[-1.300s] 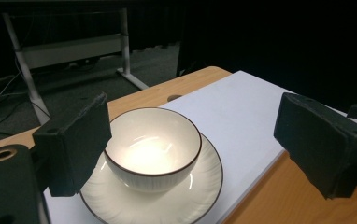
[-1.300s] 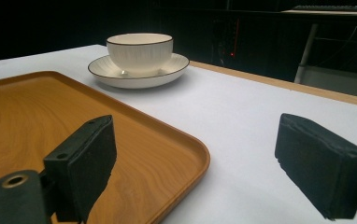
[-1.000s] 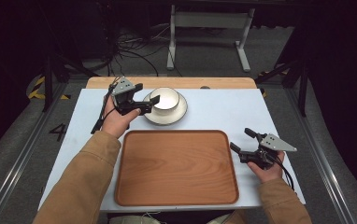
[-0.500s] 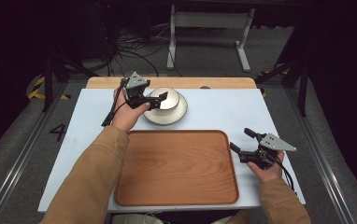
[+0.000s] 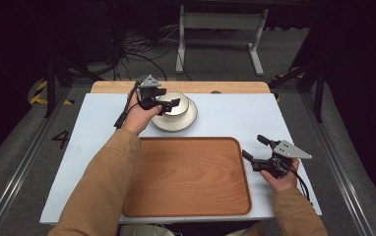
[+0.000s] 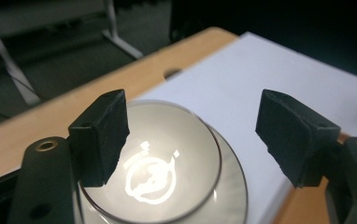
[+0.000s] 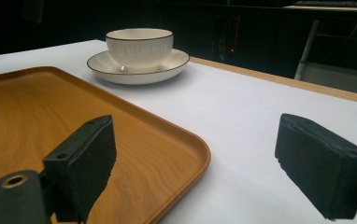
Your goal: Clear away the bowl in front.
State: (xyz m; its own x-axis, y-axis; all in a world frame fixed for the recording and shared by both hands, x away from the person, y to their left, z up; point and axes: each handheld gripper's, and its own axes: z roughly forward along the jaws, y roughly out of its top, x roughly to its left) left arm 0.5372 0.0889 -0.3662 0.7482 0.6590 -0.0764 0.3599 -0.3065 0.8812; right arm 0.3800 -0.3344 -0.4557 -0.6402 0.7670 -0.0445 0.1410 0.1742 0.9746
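Hovering over the bowl (image 5: 175, 104) on its saucer (image 5: 187, 121) at the desk's far edge, the left tool (image 5: 169, 105) – jaws just closing, still apart – straddles the rim; the right tool (image 5: 253, 149) rests open beside the tray (image 5: 186, 177).

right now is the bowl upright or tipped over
Upright. The bowl sits level on its saucer, rim up; the left gripper view looks down into its open mouth.

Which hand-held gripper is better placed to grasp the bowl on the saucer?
Left. The left hand-held gripper hangs over the bowl, jaws open astride its rim and just closing. The right hand-held gripper rests open beside the wooden tray, far off.
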